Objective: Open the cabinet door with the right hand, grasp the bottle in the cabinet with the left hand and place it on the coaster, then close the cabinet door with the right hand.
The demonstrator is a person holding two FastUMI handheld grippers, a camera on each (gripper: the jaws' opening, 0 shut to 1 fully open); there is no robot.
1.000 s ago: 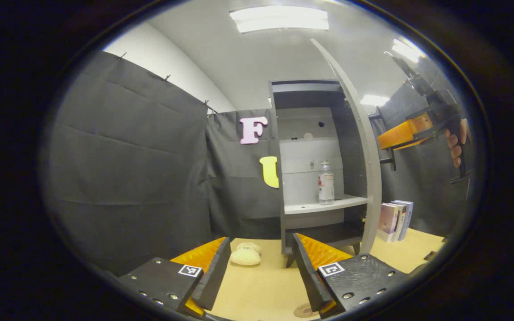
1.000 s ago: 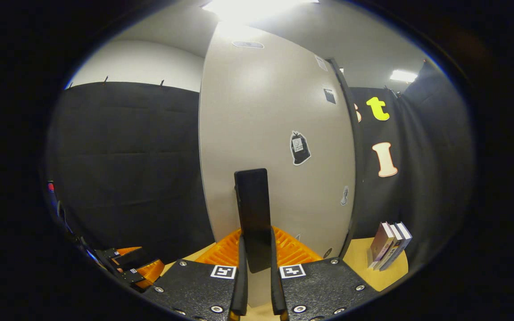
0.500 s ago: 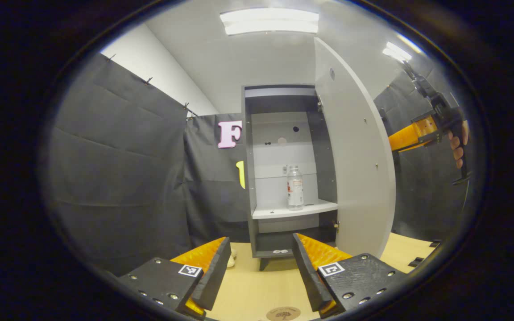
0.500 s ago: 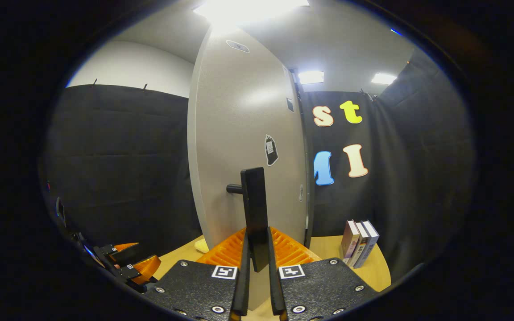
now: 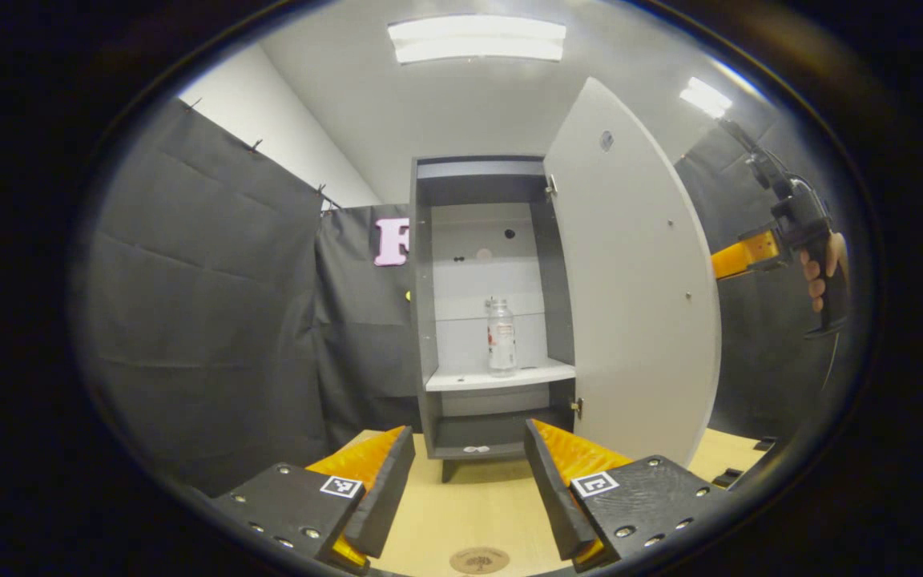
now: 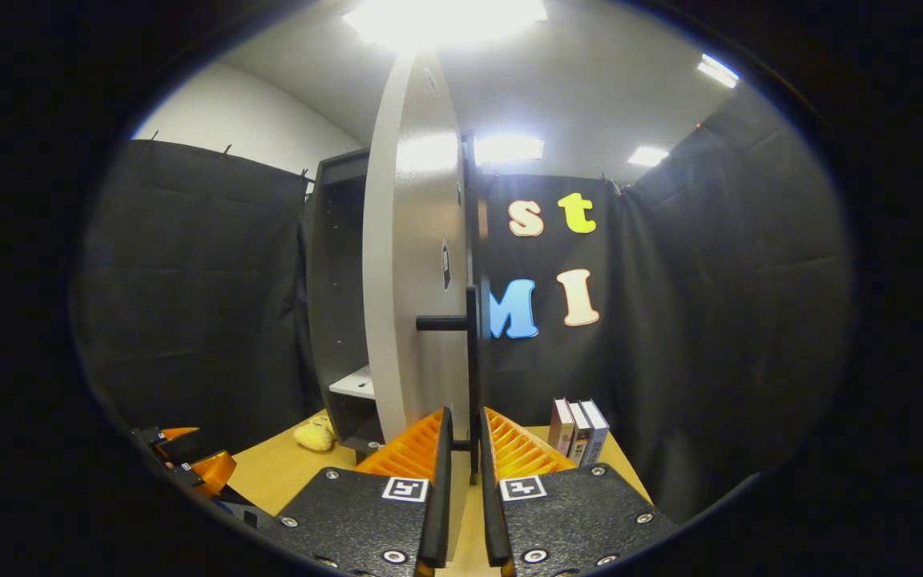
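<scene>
Holding the door handle pinched between the right tongs, swinging the cabinet door wide; keeping left tongs gaping, empty, lining up on the bottle at 12 o'clock, coaster at 6

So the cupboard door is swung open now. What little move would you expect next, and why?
Probably the left gripper reaches forward toward the bottle. The cabinet door stands wide open, with the right gripper shut on its handle. The bottle stands upright on the shelf, in plain reach of sight, and the left gripper's jaws are open with nothing between them.
</scene>
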